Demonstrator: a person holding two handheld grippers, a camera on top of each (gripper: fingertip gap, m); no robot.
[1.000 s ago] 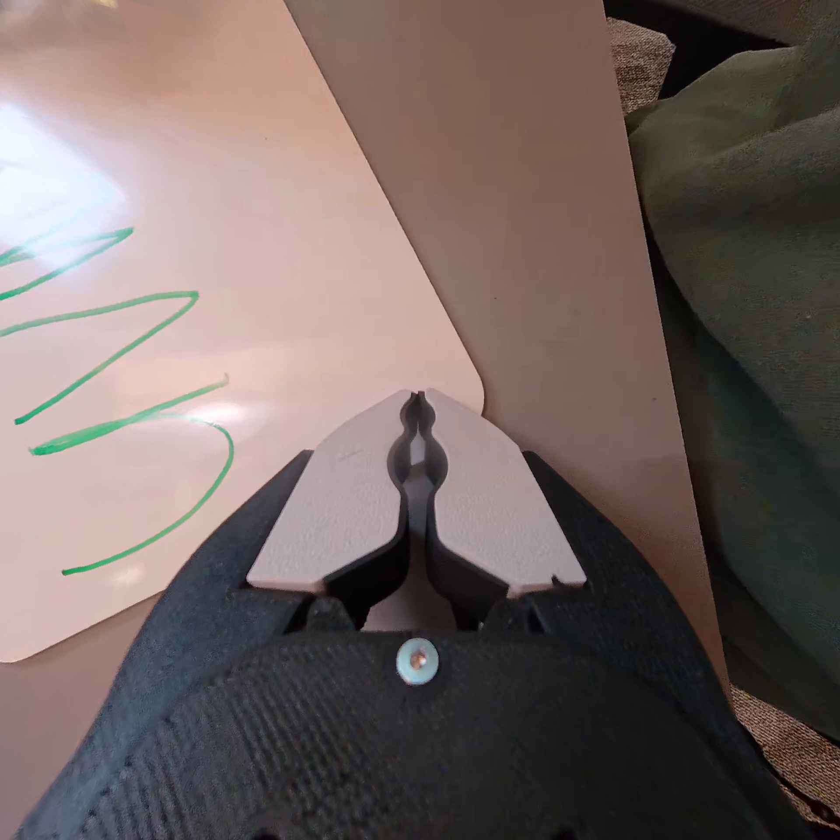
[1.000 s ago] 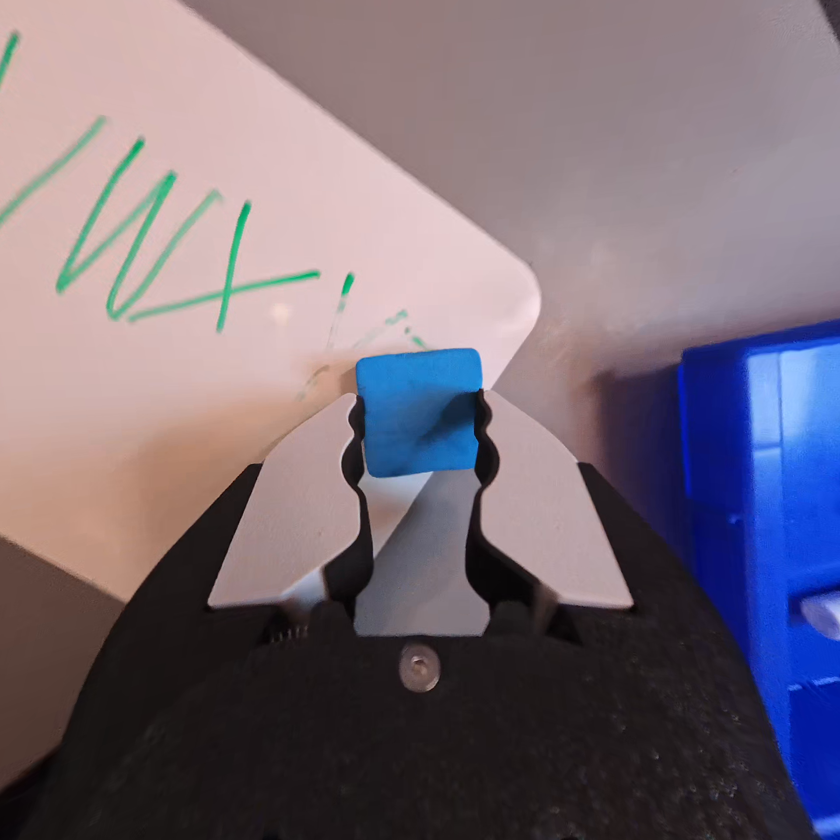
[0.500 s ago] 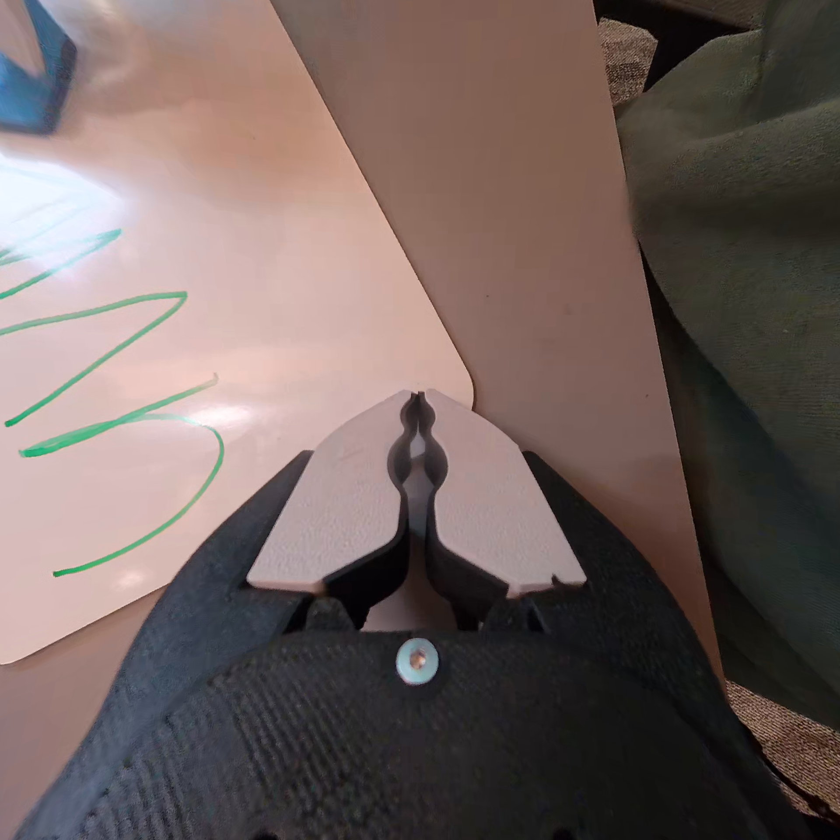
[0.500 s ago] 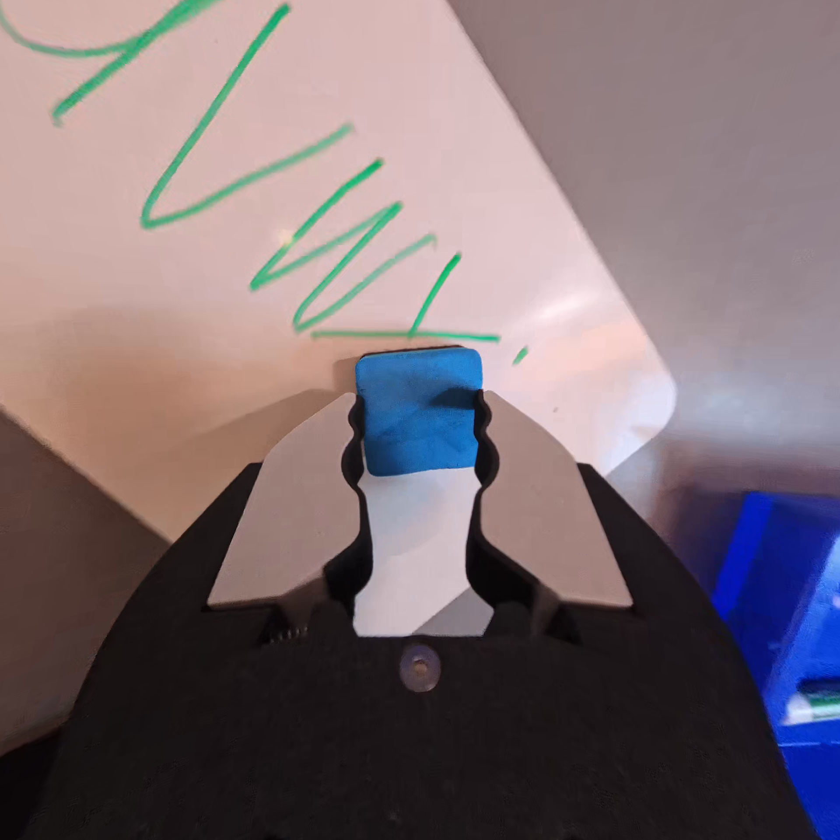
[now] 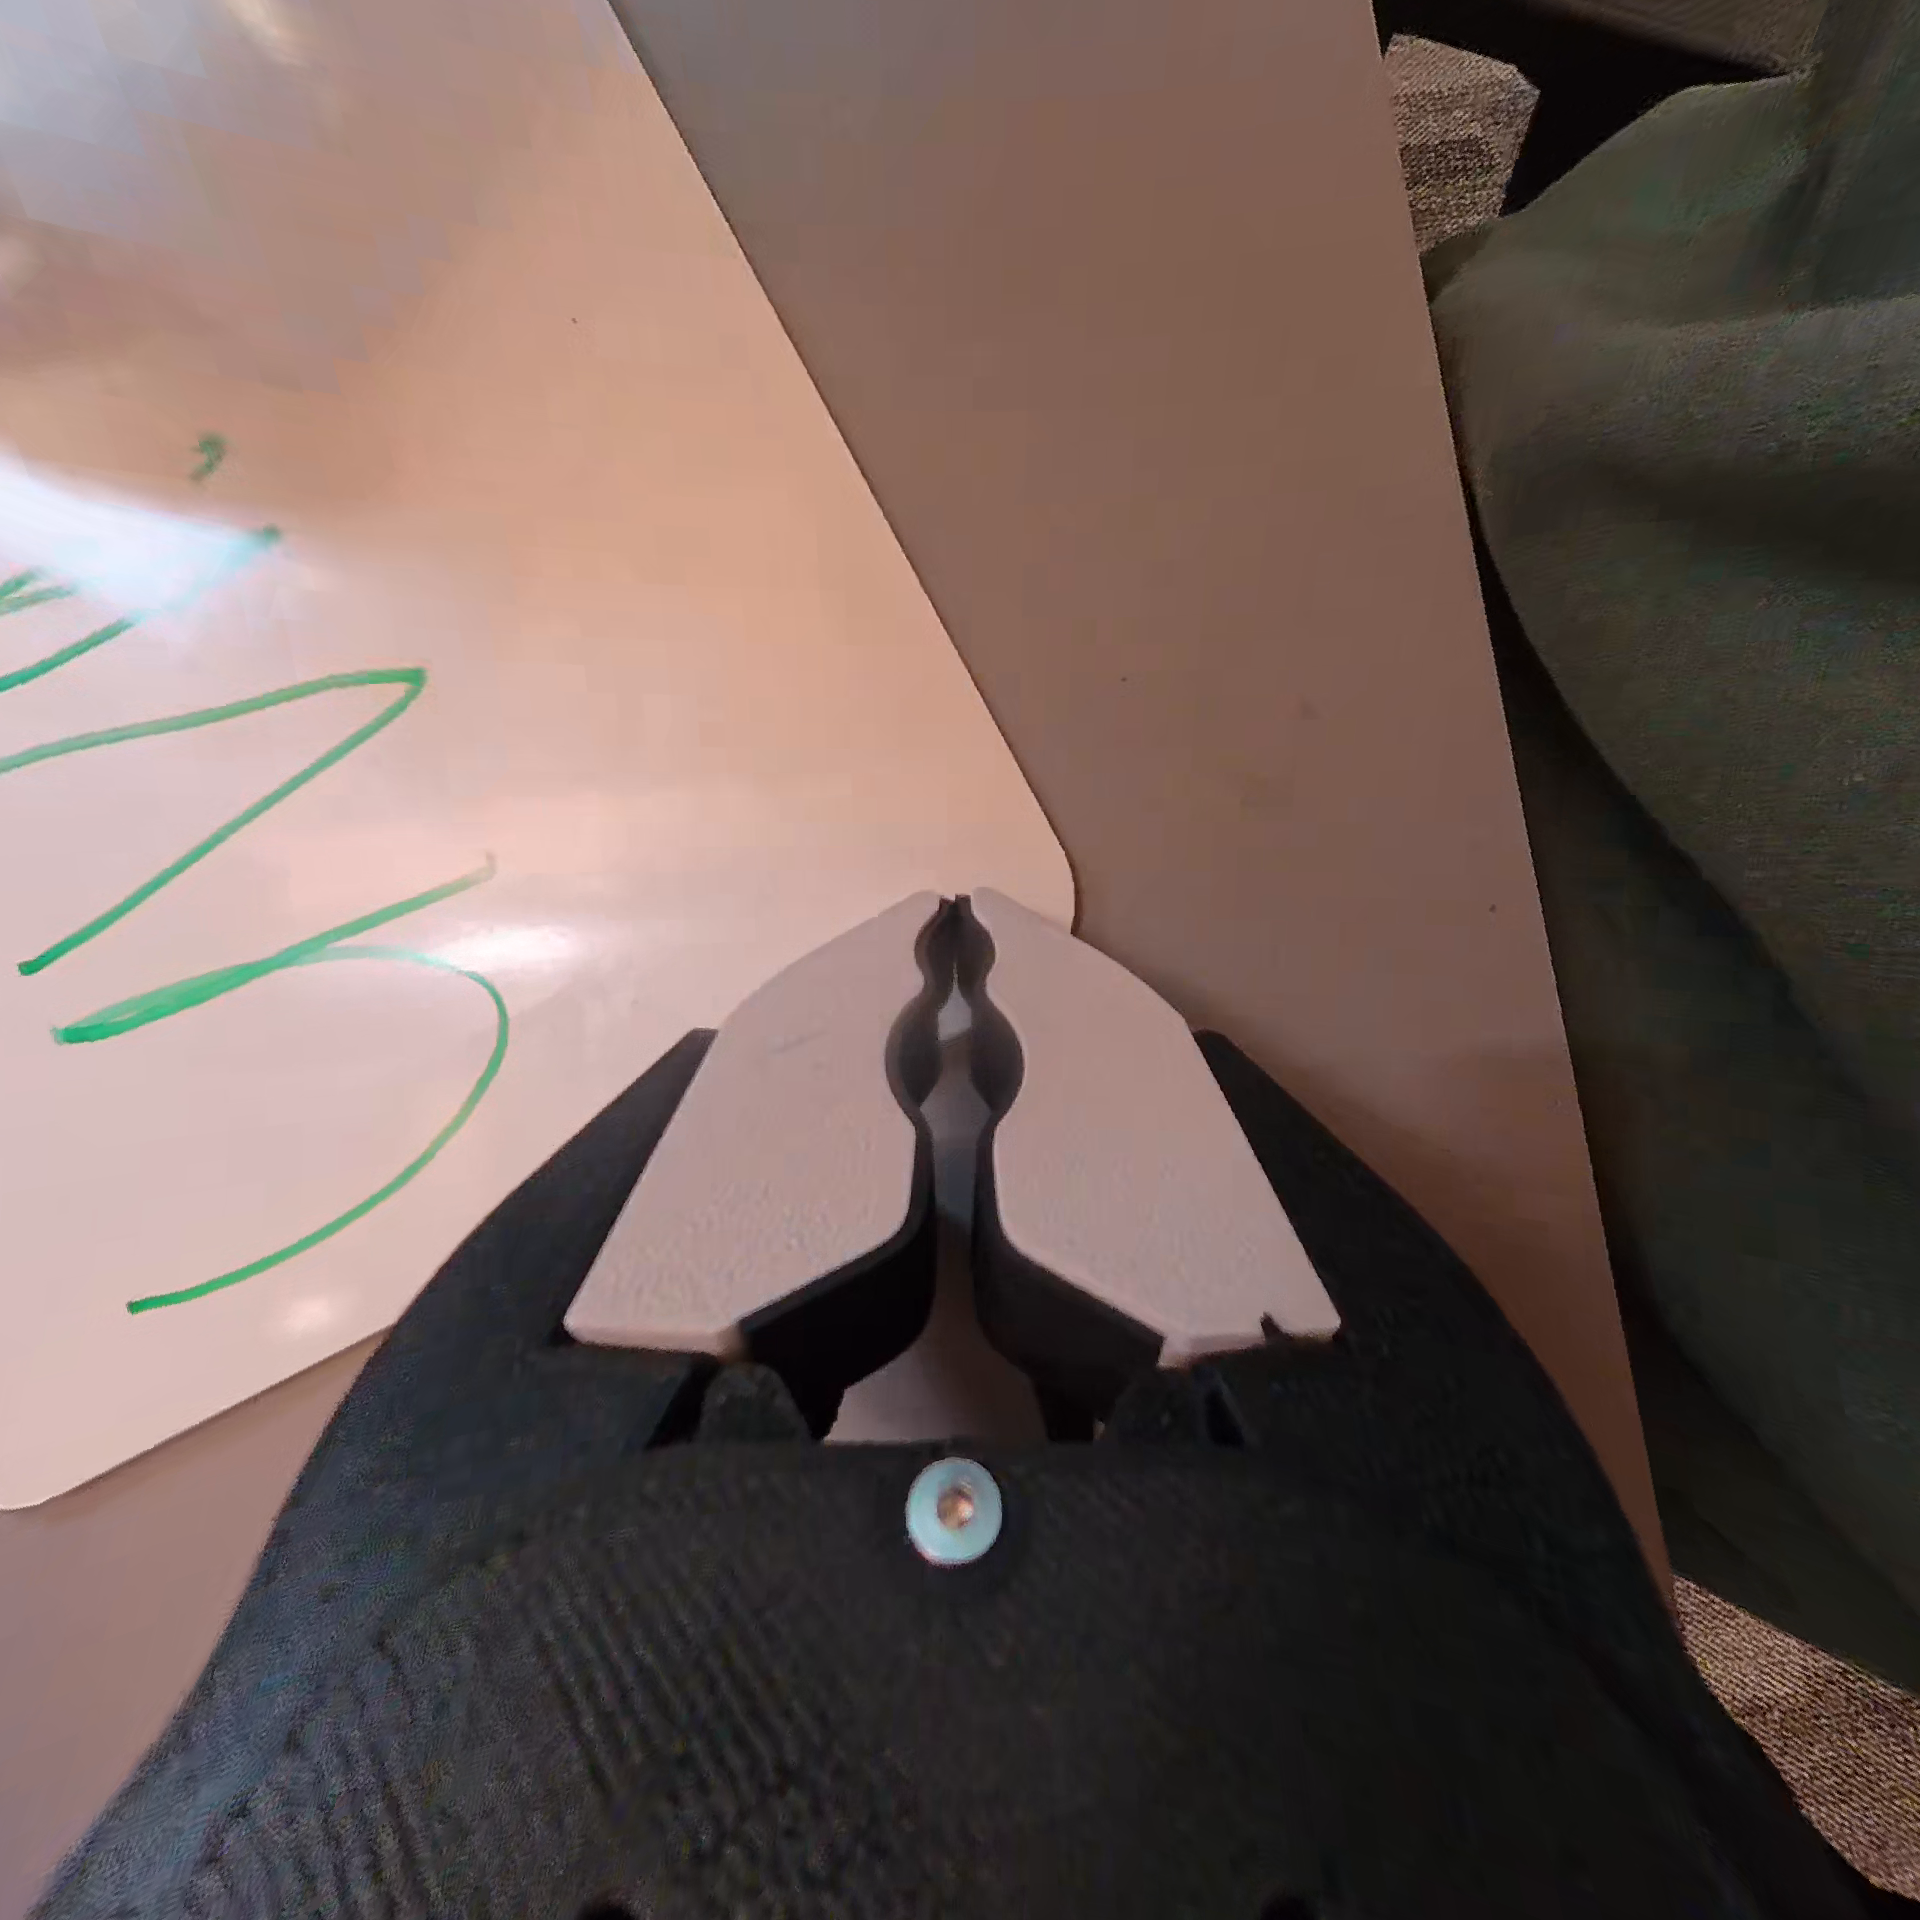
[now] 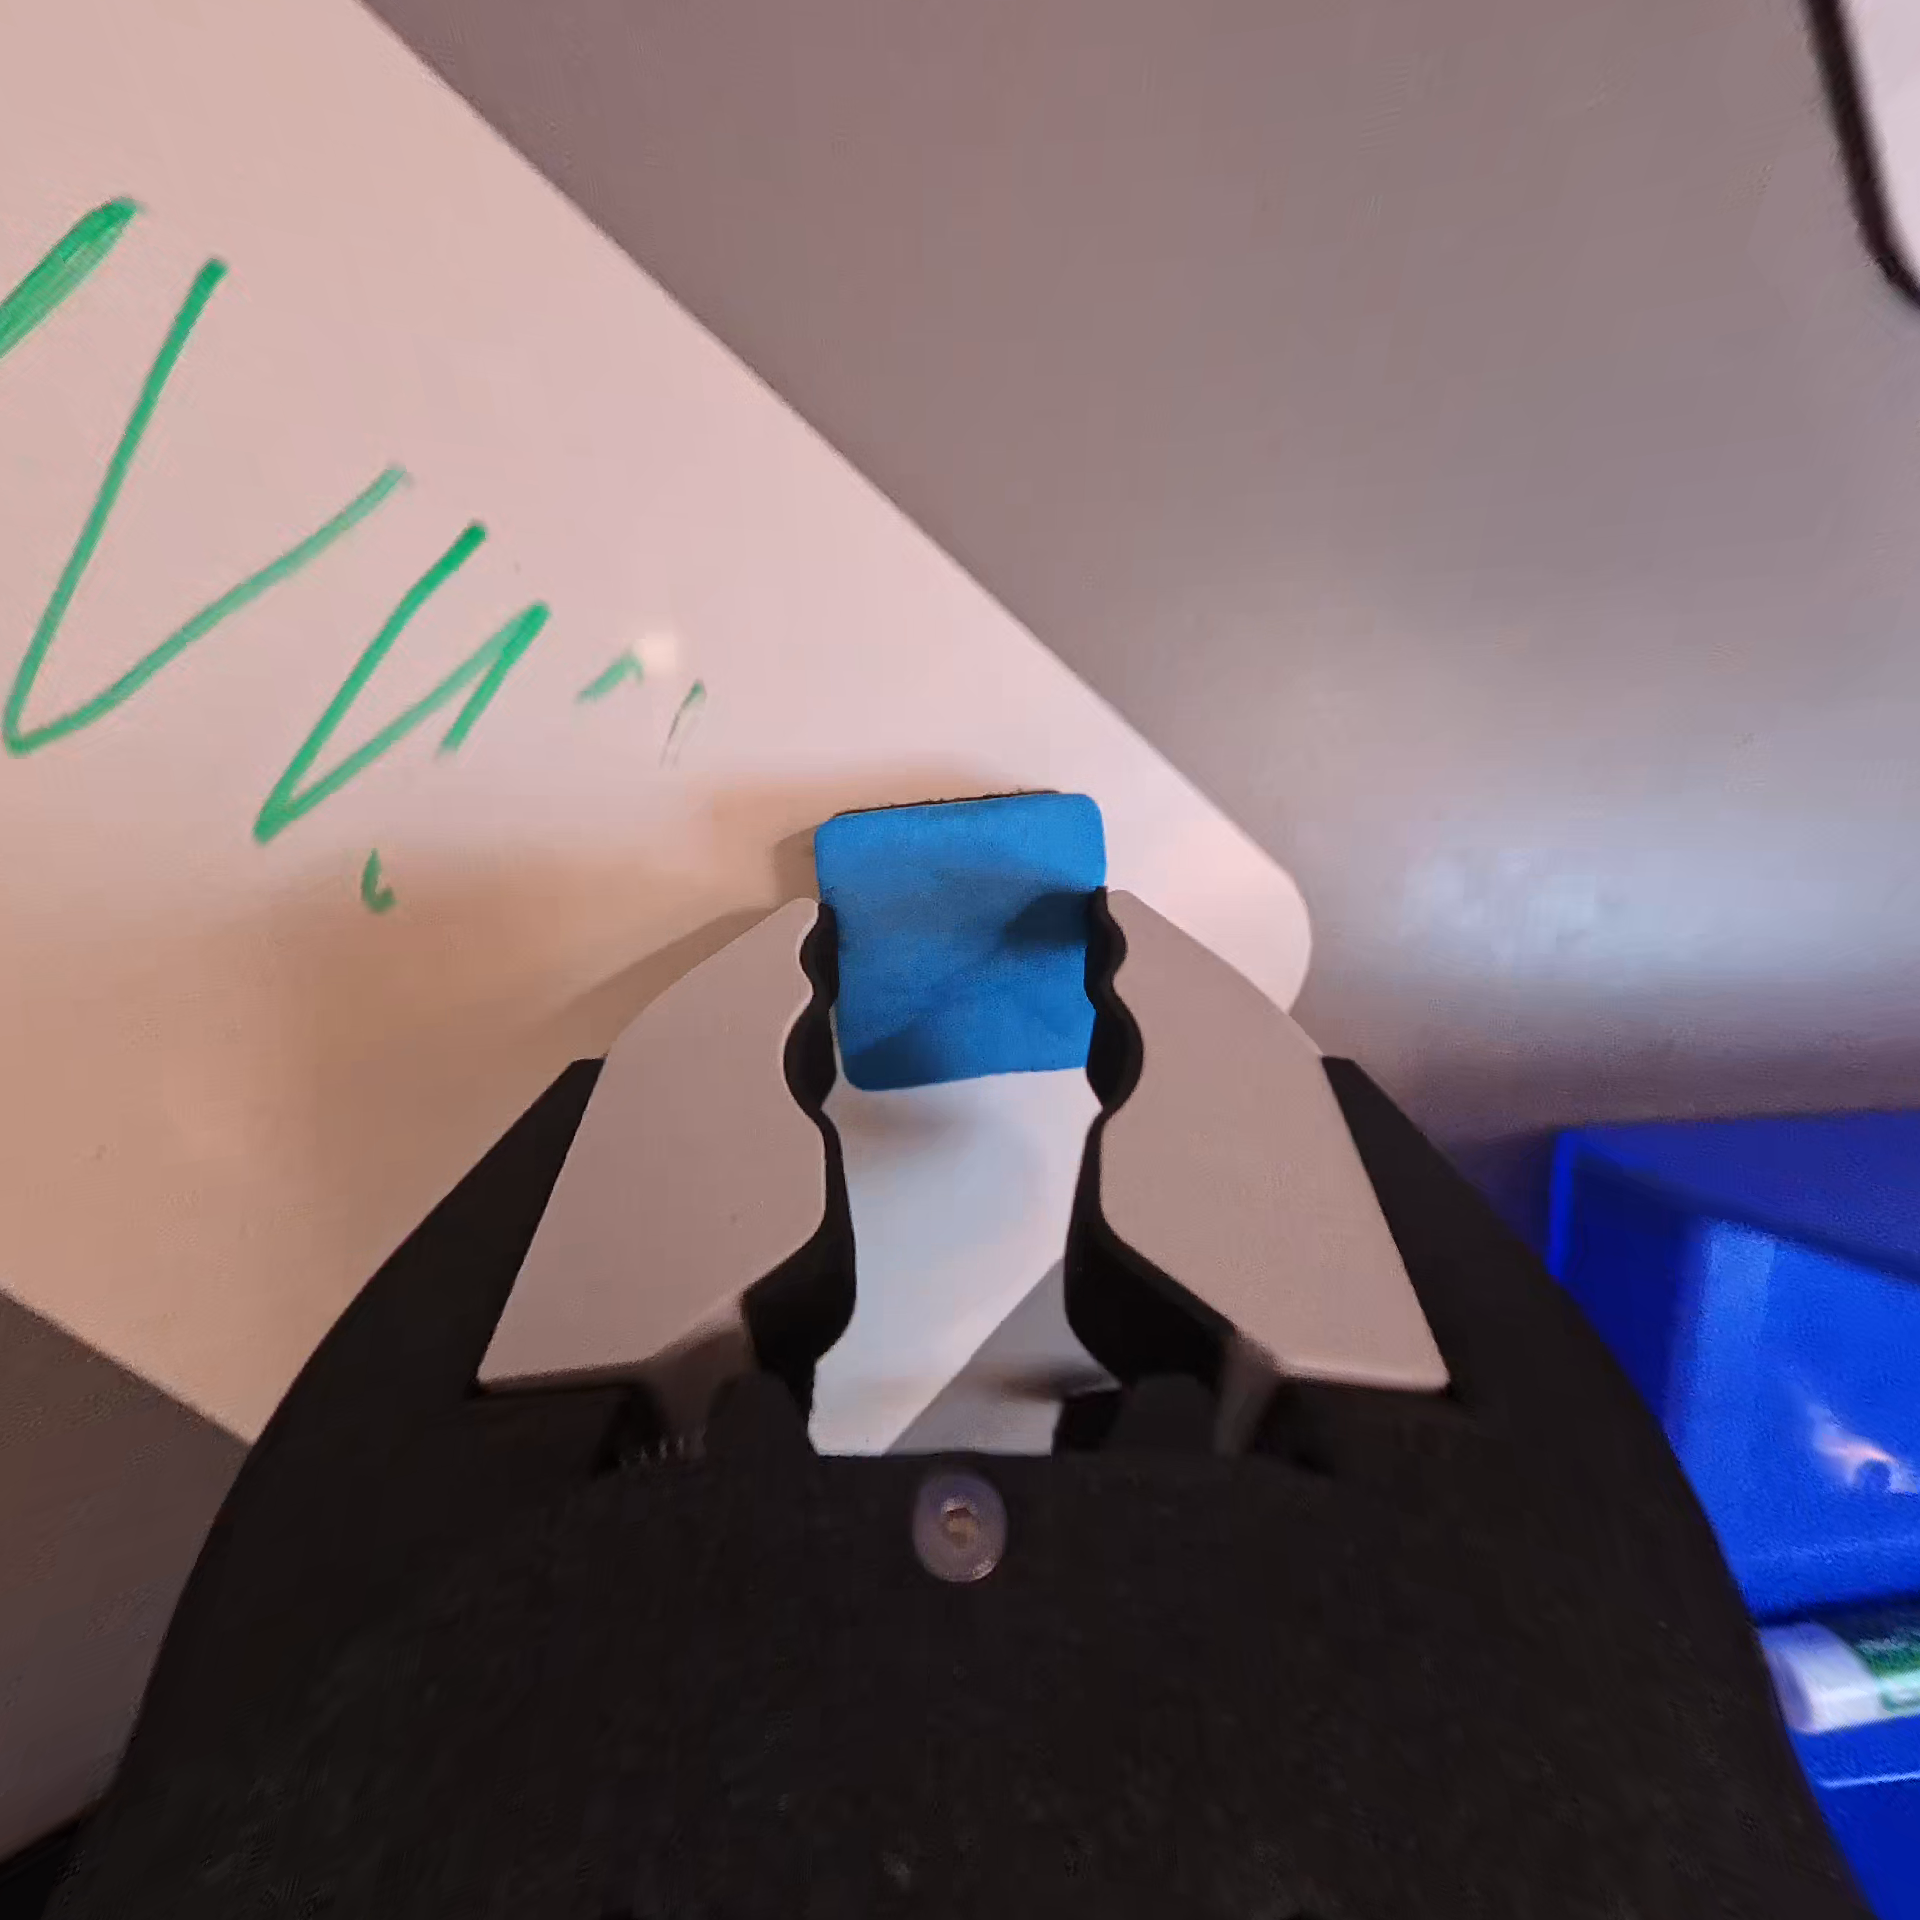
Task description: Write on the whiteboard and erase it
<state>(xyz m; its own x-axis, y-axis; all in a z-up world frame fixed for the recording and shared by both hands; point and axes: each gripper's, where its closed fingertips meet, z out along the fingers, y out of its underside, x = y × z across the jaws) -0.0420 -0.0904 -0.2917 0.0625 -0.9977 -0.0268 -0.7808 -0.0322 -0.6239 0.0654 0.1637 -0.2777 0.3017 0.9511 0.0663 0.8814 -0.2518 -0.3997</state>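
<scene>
A white whiteboard (image 5: 644, 540) with rounded corners lies flat on the grey table; it also shows in the right wrist view (image 6: 540, 436). Green marker strokes (image 5: 260, 935) cover its left part, and in the right wrist view the green strokes (image 6: 156, 582) end in faint smeared traces near the eraser. My right gripper (image 6: 956, 904) is shut on a blue eraser (image 6: 961, 940), which is pressed on the board near its rounded corner. My left gripper (image 5: 958, 904) is shut and empty, its tips resting at the board's near corner.
A blue plastic bin (image 6: 1766, 1371) stands right of the board, with a white and green object inside it. A dark green cloth (image 5: 1714, 727) lies beyond the table's right edge (image 5: 1496, 935). A dark-edged white object (image 6: 1881, 135) sits at the top right. The left gripper's tips are roughly 30 cm from the right gripper's.
The right gripper has swept the eraser back and forth across the board's corner, wiping away the last green strokes there. The left gripper has stayed at its corner.
</scene>
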